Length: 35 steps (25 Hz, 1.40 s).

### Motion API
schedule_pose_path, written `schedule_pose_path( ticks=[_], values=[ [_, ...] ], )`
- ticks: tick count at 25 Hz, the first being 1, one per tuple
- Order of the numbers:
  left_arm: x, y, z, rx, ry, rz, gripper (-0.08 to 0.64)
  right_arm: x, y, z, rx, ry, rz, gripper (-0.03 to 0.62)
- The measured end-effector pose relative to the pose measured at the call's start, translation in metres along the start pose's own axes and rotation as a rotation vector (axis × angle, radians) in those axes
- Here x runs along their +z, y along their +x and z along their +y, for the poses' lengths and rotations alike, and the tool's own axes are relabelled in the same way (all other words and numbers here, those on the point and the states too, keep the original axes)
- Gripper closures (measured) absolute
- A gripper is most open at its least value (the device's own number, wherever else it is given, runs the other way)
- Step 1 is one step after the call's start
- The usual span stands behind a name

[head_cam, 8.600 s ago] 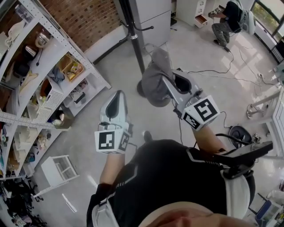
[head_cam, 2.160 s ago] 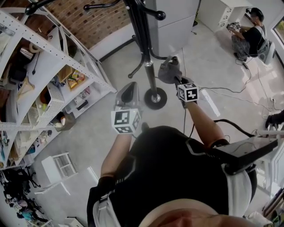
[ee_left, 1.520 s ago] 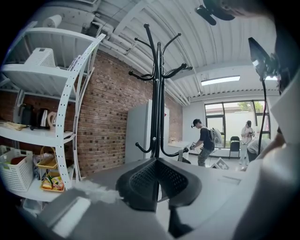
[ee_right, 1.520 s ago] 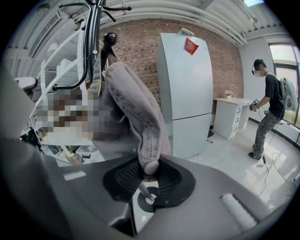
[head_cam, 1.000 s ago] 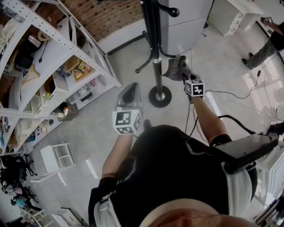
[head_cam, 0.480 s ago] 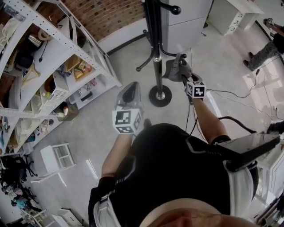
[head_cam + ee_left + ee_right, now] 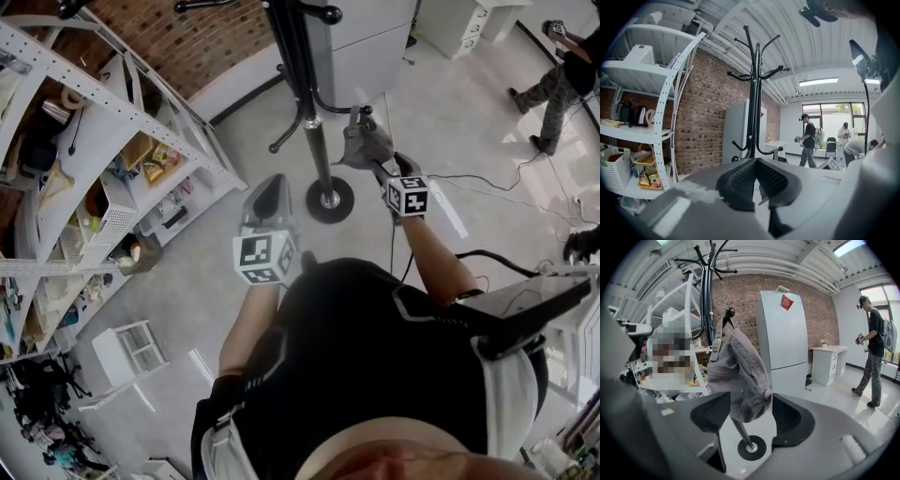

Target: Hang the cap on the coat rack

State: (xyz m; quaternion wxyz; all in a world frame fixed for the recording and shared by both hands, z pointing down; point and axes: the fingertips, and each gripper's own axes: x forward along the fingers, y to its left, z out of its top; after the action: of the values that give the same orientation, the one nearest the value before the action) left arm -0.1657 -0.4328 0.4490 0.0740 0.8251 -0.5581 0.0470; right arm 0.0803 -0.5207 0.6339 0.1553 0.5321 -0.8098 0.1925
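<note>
The grey cap [image 7: 738, 376] hangs by its back strap from a low hook of the black coat rack [image 7: 707, 301]. Its crown droops between the jaws of my right gripper [image 7: 749, 416], which are opening and stand apart from the fabric. From the head view, the cap [image 7: 364, 145] sits just right of the rack's pole [image 7: 305, 103], with the right gripper [image 7: 373, 161] directly behind it. My left gripper [image 7: 266, 202] is held lower left of the pole with nothing in it. Its jaws [image 7: 759, 180] are closed together and point at the coat rack [image 7: 753, 103].
White shelving [image 7: 112, 141] full of small items runs along the left. A white fridge [image 7: 783, 338] stands behind the rack and a drawer cabinet [image 7: 829, 364] beside it. A person [image 7: 874, 348] stands at the right. Cables [image 7: 469, 187] lie on the floor near the rack's round base [image 7: 329, 200].
The right gripper carried the cap from low in front of me up to the rack's hook. Over the last second it stays at the cap. The left gripper has hardly moved.
</note>
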Motion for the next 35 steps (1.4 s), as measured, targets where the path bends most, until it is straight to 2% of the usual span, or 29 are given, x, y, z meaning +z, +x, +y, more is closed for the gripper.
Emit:
schedule_pose_path(
  ticks=[3, 8, 10, 13, 21, 27, 35],
  values=[
    [0.000, 0.001, -0.006, -0.005, -0.024, -0.003, 0.531, 0.013, -0.018, 0.009, 0.017, 0.003, -0.053, 0.311],
    [0.000, 0.001, -0.020, -0.004, -0.016, -0.008, 0.531, 0.044, -0.053, 0.020, 0.067, 0.024, -0.158, 0.322],
    [0.001, 0.002, -0.024, 0.002, -0.019, -0.014, 0.531, 0.059, -0.068, 0.028, 0.106, 0.020, -0.198, 0.382],
    [0.006, 0.000, -0.031, 0.008, -0.020, -0.028, 0.531, 0.081, -0.092, 0.033, 0.141, 0.008, -0.243, 0.391],
    [0.016, -0.019, -0.059, 0.041, -0.005, -0.054, 0.531, 0.119, -0.153, 0.048, 0.221, -0.020, -0.320, 0.517],
    [0.024, -0.040, -0.069, 0.069, 0.027, -0.083, 0.531, 0.145, -0.184, 0.071, 0.300, -0.052, -0.372, 0.558],
    [0.043, -0.064, -0.051, 0.035, 0.022, -0.111, 0.532, 0.175, -0.204, 0.100, 0.284, -0.058, -0.411, 0.578]
  ],
)
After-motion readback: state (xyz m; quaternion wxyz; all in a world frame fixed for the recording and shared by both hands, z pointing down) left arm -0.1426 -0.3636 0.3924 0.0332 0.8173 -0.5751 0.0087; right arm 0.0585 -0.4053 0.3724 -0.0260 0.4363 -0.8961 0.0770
